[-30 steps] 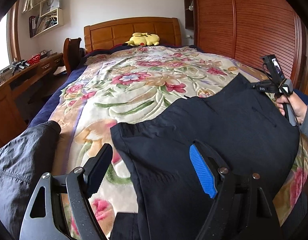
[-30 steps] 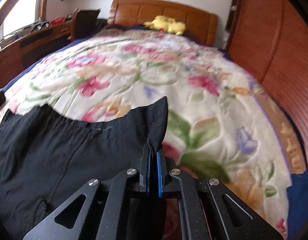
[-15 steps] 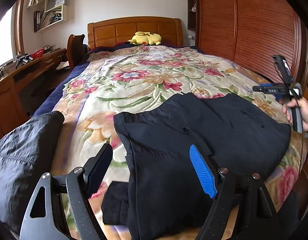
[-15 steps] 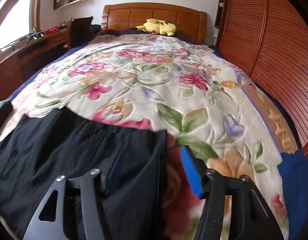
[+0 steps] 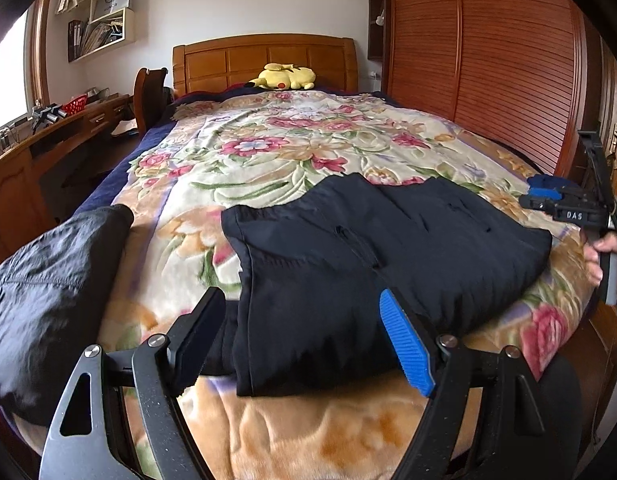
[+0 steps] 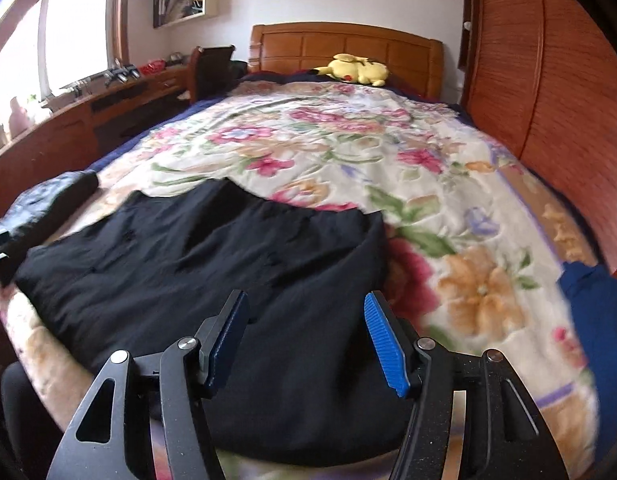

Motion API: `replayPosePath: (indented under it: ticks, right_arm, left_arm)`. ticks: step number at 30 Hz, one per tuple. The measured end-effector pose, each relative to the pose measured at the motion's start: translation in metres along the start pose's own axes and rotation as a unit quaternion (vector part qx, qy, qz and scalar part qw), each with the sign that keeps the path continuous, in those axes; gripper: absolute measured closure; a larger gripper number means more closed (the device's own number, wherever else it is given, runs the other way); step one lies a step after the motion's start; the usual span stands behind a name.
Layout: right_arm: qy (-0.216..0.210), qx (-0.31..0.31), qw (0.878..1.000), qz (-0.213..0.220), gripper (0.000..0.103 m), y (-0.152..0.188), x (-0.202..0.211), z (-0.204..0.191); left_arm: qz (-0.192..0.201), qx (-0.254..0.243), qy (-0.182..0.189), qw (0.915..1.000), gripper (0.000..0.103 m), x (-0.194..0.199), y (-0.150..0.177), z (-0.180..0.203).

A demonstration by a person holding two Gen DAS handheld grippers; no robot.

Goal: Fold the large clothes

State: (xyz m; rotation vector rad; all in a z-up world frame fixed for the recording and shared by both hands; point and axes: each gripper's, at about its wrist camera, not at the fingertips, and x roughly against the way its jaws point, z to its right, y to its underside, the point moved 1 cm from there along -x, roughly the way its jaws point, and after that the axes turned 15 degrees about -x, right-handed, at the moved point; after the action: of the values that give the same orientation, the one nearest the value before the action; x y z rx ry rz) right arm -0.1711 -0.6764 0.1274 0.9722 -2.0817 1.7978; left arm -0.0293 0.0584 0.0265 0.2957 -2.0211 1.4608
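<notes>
Left wrist view: the left tool (image 5: 304, 344) hangs spread wide above the near edge of the bed (image 5: 348, 440), holding nothing. The black garment (image 5: 368, 248) lies folded on the floral blanket (image 5: 276, 160), its long axis running across the bed, one end by the left tool and the other toward the right tool (image 5: 564, 204) at the far right (whether that one is spread cannot be told from here). Its near portion overhangs the mattress edge; judged risk: the slack cloth slides off or the fold opens. A grey garment (image 5: 48, 280) lies just beside it.

Right wrist view: the right tool (image 6: 306, 336) is spread and empty above the garment (image 6: 212, 256). A one-sided grasp would likely skew the layers.
</notes>
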Motion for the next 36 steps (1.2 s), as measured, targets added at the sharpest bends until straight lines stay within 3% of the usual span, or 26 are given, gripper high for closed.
replayPosePath:
  ticks: [3,15,22,27,36]
  right_arm:
    - [-0.036,-0.008,0.999,-0.003,0.041,0.015,-0.010,-0.015]
    - [-0.101,0.012,0.995,-0.014,0.041,0.035,-0.053,-0.064]
    - [-0.068,0.061,0.993,-0.070,0.041,0.063,-0.095,-0.073]
    - [-0.067,0.047,0.995,-0.054,0.041,0.055,-0.090,-0.068]
    - [-0.128,0.060,0.990,-0.007,0.041,0.070,-0.084,-0.097]
  left_arm:
    - [-0.007,0.000,-0.001,1.0000,0.023,0.000,0.007,0.003]
    - [-0.017,0.019,-0.022,0.9994,0.023,0.002,0.031,0.000]
    - [-0.012,0.033,-0.024,0.9991,0.023,0.002,0.035,-0.007]
    - [-0.012,0.028,-0.028,0.9991,0.023,-0.007,0.031,-0.008]
    - [-0.022,0.041,-0.038,0.9982,0.023,-0.015,0.044,-0.023]
